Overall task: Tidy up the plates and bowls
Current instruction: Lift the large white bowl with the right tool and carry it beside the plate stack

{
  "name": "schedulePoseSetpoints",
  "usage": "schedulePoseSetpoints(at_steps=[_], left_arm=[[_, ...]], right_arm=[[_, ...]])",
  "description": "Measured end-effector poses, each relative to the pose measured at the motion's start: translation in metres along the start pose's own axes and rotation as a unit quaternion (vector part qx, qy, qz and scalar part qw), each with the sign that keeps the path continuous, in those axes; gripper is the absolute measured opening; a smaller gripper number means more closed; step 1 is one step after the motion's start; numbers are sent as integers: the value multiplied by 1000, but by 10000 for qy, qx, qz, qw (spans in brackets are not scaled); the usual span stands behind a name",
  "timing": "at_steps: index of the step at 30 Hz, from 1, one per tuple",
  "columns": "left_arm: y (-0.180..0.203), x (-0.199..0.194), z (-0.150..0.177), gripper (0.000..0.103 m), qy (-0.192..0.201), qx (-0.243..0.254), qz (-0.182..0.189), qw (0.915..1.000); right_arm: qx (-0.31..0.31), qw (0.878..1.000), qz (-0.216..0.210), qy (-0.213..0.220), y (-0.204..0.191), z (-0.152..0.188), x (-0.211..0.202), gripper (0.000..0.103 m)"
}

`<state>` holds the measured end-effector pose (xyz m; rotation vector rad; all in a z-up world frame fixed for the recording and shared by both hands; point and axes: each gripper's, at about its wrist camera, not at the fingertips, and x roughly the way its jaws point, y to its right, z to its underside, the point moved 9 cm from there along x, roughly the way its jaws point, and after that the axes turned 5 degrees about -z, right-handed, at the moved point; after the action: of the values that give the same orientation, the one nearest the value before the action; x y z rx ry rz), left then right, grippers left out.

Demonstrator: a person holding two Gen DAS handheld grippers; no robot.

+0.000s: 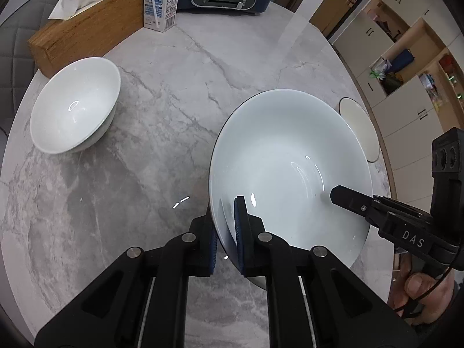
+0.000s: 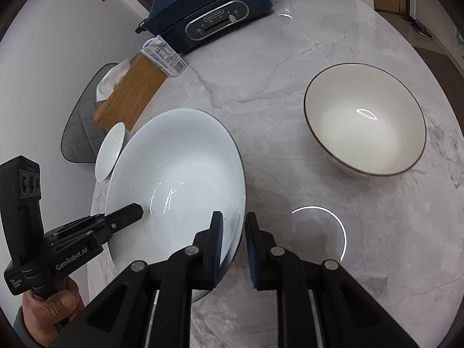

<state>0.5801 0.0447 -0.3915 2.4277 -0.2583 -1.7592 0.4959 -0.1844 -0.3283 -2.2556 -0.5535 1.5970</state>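
Glossy round bowl — both grippers (seemingly clamped) on rim, marble table

Matte black grippers: left gripper, right gripper, blue-ribbed pads, silver pivot screws, white "DAS" and "GenRobot.AI" lettering

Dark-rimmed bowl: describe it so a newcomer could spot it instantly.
Start at the marble table, then go to its right side, away from the wooden tissue box. The dark-rimmed bowl stands alone there, upright and empty. Its cream inside and thin dark rim separate it from the plain white bowls.
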Motion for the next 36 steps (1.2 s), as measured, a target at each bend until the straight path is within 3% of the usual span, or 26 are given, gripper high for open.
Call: schedulePoseSetpoints(at_steps=[15, 27, 36], left_arm=[[-24, -64, 117, 9, -29, -368, -3, 9993], [-61, -53, 190, 9, -257, -883, -68, 9957], [-75, -45, 209, 9, -297, -982, -101, 9947]], right_arm=[[-215, 9992, -213, -279, -47, 96, -18, 19], [-598, 9957, -239, -665, -65, 149, 11, 19], [-675, 9942, -205, -814, -68, 165, 20, 19]])
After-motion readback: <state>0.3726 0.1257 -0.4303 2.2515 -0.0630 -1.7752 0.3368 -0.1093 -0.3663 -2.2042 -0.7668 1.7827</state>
